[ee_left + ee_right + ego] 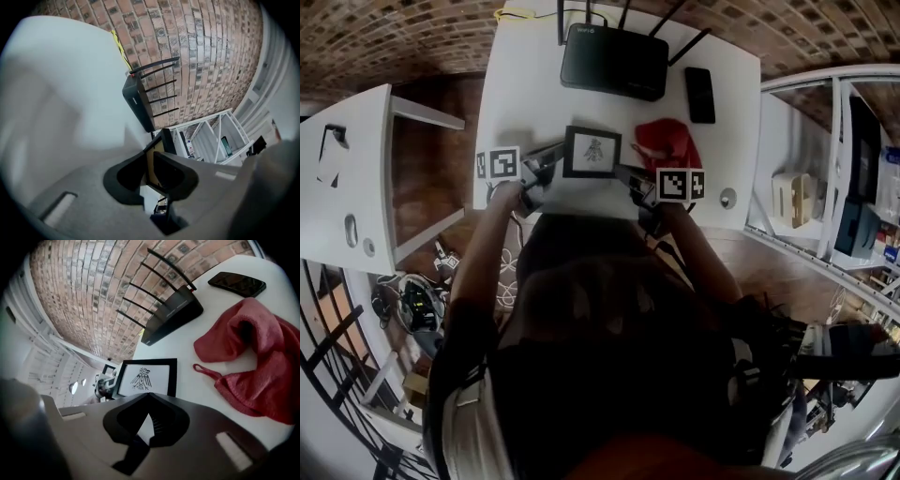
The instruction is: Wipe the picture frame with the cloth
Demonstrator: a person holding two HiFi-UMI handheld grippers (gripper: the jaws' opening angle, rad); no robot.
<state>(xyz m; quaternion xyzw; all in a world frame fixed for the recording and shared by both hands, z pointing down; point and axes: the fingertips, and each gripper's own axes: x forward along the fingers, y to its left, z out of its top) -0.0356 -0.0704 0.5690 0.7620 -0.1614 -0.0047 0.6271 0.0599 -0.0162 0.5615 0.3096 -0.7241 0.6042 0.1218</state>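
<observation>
- Picture frame (592,152) (146,377) (159,145): black, rectangular, with a bird drawing on white. It is at the near middle of the table, its face showing to the head view. I cannot tell whether it lies flat or is tipped up.
- The left gripper (555,155) (151,161) is clenched on the left edge of the picture frame, whose brown back shows between the pads.
- The right gripper (628,178) (148,399) has its jaws pressed together with nothing in them, just beside the frame's right lower corner.
- The cloth (667,142) (253,366), red terry and crumpled, with a thin loop trailing out, lies on the table just right of the frame and apart from both grippers.
- The white metal shelving rack (825,169) at the right holds a beige box-like thing (792,197) and some dark items too small to name.
- The white rectangular table (525,94) stands against a red brick wall (79,296) on a wooden floor (431,159). A second white table (347,187) stands to the left.
- A black router with upright antennas (613,61) (173,315) (138,101) sits behind the frame, with a black phone (699,94) (236,284) to its right. A small silver disc (727,198) lies near the table's right front corner.
- A tangle of cables (422,300) lies on the floor at the left.
</observation>
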